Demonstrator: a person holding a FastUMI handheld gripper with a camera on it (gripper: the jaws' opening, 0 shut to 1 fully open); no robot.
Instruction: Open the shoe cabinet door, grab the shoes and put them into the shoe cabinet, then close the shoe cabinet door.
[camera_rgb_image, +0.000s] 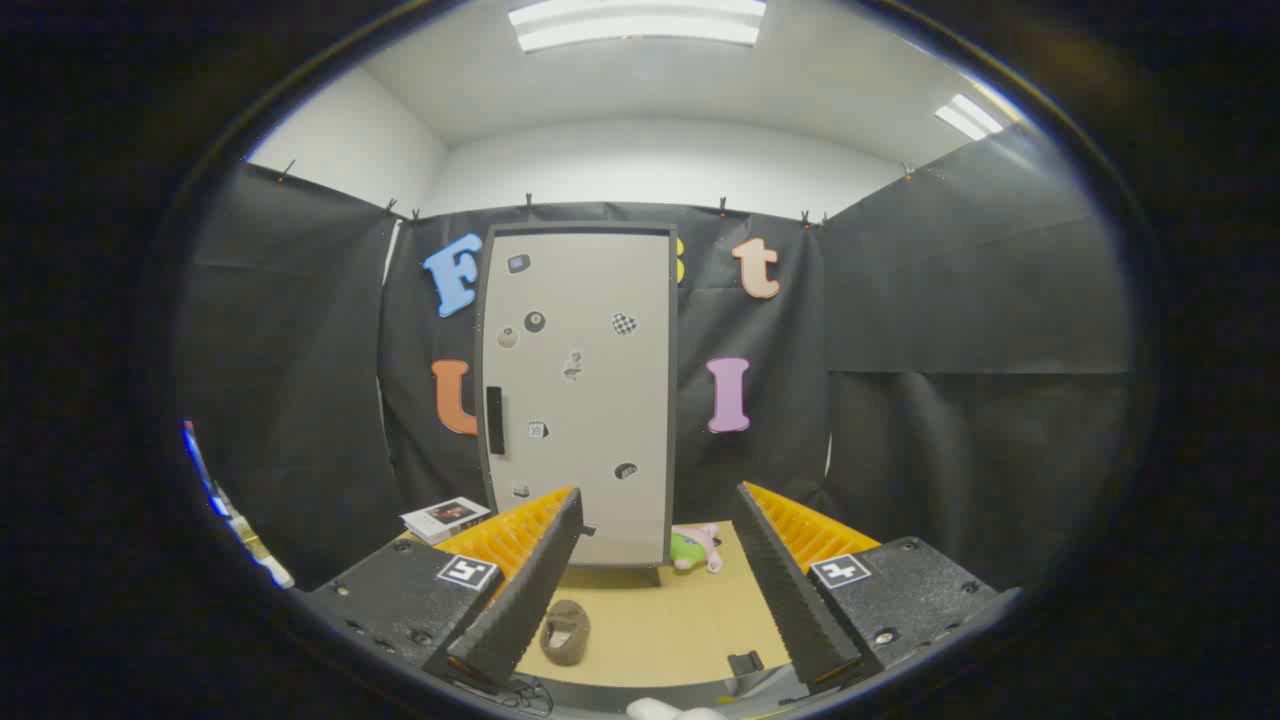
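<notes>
A tall pale grey shoe cabinet (580, 390) stands upright at the back of the table, its door shut, a dark handle (495, 420) on its left side and small stickers on the front. A brown shoe (566, 632) lies on the tan tabletop (660, 620), close to my left finger (525, 590) and well short of the cabinet. My gripper (655, 585) is open, its fingers wide apart and holding nothing, with the cabinet well beyond them.
A small green and pink plush toy (697, 547) lies by the cabinet's lower right corner. A booklet (445, 518) rests at the cabinet's left. A small dark clip (745, 662) sits near my right finger. Black cloth walls close in the booth.
</notes>
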